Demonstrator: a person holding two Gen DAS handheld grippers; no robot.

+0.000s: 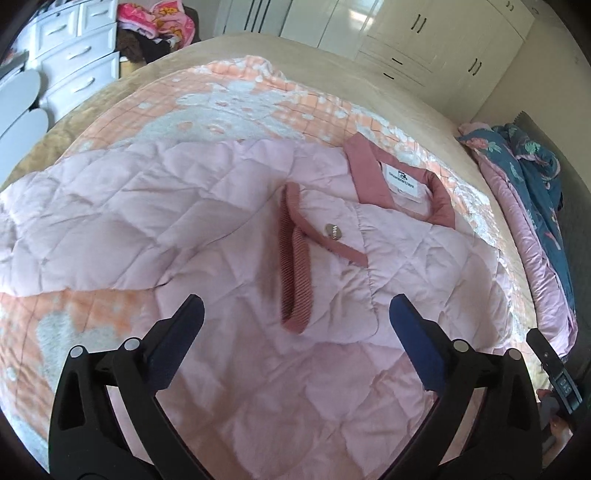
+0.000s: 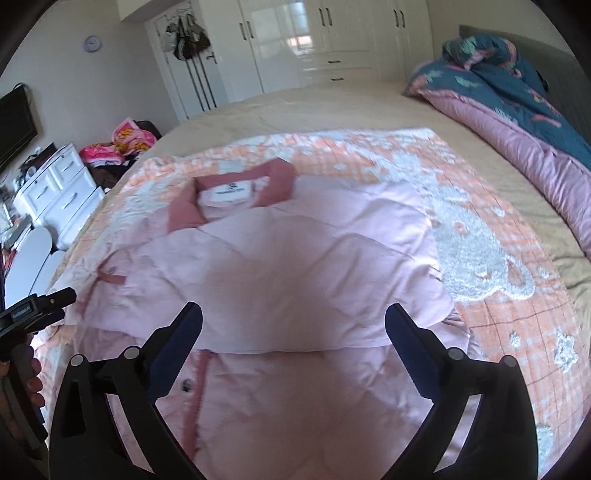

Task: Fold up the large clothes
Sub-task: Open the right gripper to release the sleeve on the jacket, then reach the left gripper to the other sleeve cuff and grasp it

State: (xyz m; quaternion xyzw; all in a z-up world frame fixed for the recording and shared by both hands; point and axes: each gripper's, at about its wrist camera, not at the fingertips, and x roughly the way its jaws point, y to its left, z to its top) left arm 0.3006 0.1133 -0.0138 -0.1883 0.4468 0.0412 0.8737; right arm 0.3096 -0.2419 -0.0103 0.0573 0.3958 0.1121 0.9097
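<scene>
A large pale pink quilted jacket lies spread on the bed, with a darker pink collar, a white neck label and a ribbed cuff folded onto its front. My left gripper hovers open and empty above the cuff. In the right wrist view the jacket has one side folded over the body, collar at the far end. My right gripper hovers open and empty above the folded edge. The left gripper's body shows at that view's left edge.
An orange and white checked blanket lies under the jacket on a beige bed. A teal and pink duvet is heaped along the right side. White drawers, a pile of clothes and white wardrobes stand beyond the bed.
</scene>
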